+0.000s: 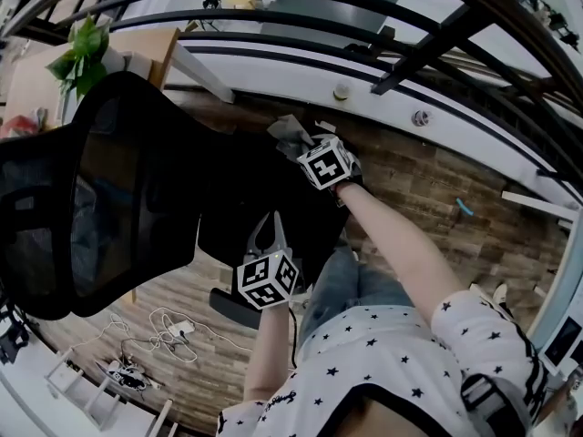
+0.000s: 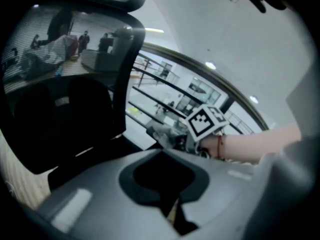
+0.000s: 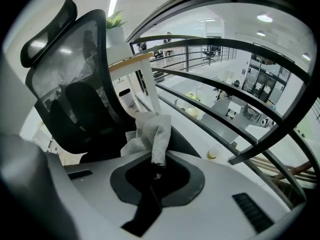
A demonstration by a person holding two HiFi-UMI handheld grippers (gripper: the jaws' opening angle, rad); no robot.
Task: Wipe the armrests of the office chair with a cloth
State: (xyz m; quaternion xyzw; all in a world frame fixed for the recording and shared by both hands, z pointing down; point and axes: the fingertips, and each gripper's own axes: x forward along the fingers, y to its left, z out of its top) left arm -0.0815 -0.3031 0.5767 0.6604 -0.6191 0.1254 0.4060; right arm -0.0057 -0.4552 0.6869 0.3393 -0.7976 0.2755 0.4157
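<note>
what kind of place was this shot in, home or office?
Most likely an open-plan office, on an upper level. A mesh-back office chair stands by a curved black railing, and beyond it a bright lower floor shows, with what look like desks.

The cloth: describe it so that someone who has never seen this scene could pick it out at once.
Find the black mesh-backed office chair next to the dark curved railing. Close beside the chair, the right gripper is shut on a crumpled pale grey cloth that bunches up above its jaws. It is the only soft, light, wrinkled thing against the chair's dark frame.
</note>
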